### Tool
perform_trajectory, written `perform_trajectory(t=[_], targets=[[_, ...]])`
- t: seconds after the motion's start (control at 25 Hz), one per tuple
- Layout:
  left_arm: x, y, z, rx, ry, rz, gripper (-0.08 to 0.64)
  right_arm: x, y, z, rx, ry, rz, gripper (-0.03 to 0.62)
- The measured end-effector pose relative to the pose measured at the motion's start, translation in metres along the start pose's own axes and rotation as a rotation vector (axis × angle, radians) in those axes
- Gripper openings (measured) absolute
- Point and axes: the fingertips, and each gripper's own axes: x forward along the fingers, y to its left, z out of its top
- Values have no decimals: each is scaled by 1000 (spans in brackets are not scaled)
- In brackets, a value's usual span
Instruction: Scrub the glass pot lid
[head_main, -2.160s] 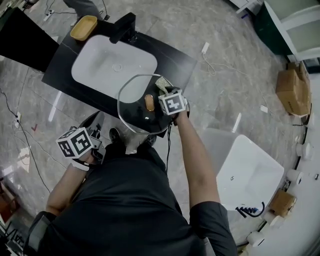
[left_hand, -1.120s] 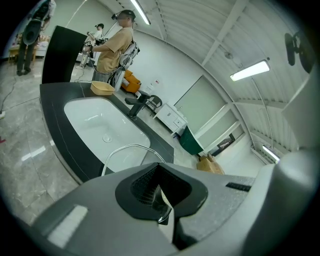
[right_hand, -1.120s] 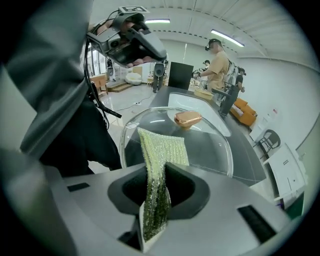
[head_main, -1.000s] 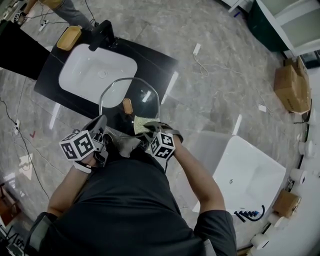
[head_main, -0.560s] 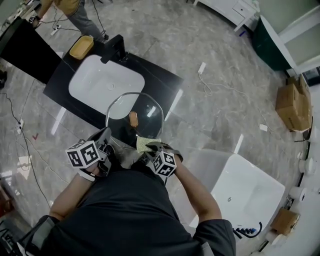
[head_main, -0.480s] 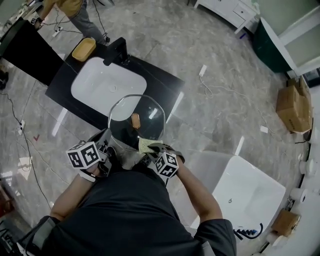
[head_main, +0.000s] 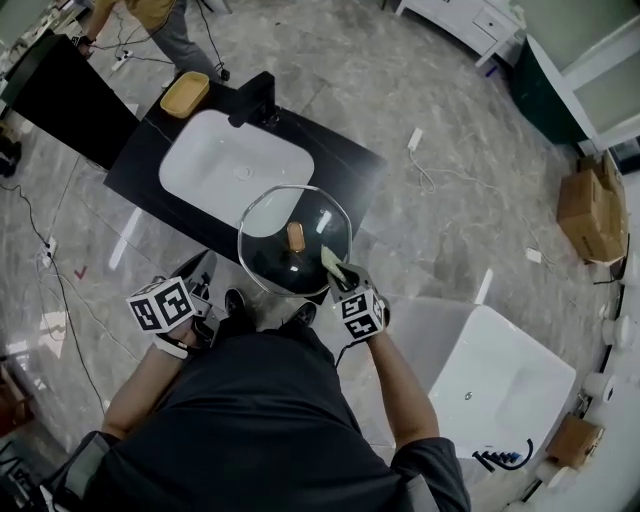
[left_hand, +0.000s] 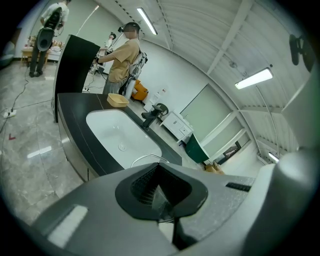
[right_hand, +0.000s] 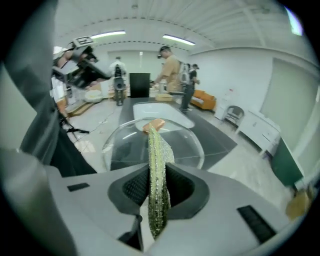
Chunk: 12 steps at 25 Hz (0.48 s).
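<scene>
Right gripper (right_hand: 157, 188): jaws clamped tight on a green scourer (right_hand: 155, 150), which stood on edge between the pads and stuck out ahead. Its free end lay up against the lid (head_main: 270, 262), on the glass dome at the person's right side, short of the tan knob (head_main: 296, 236).

Over to the left gripper (left_hand: 160, 194): its jaws were pressed together too, with a thin sliver of glass edge showing between the pads and an arc of the lid's rim just beyond them. From the head view that grip itself could not be made out; the gripper sat low at the left, pointing up toward the lid.

The lid was held up in the air in front of the person, dome and knob toward the camera. It was tilted a little, and it overlapped the near edge of the black counter (head_main: 135, 150).

Beyond it, a white sink (head_main: 235, 165) was set into that counter, with a black tap (head_main: 255, 97) at its far rim and a yellow tray (head_main: 185, 92) just beside the tap. A second person (head_main: 150, 15) stood past the counter's far end.

Out to the right, a white tub (head_main: 510, 360) stood on the grey marbled floor (head_main: 450, 120). A cardboard box (head_main: 588, 212) sat well apart, near the frame's edge.
</scene>
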Motion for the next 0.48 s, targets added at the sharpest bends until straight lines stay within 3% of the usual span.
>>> perform_trajectory(t=[0.12, 0.48], targets=[[-4, 9, 6, 4, 8, -5, 0, 12, -30, -4, 130, 47, -115, 67], [-5, 29, 10, 22, 83, -20, 0, 32, 19, -8, 193, 121, -146, 67]])
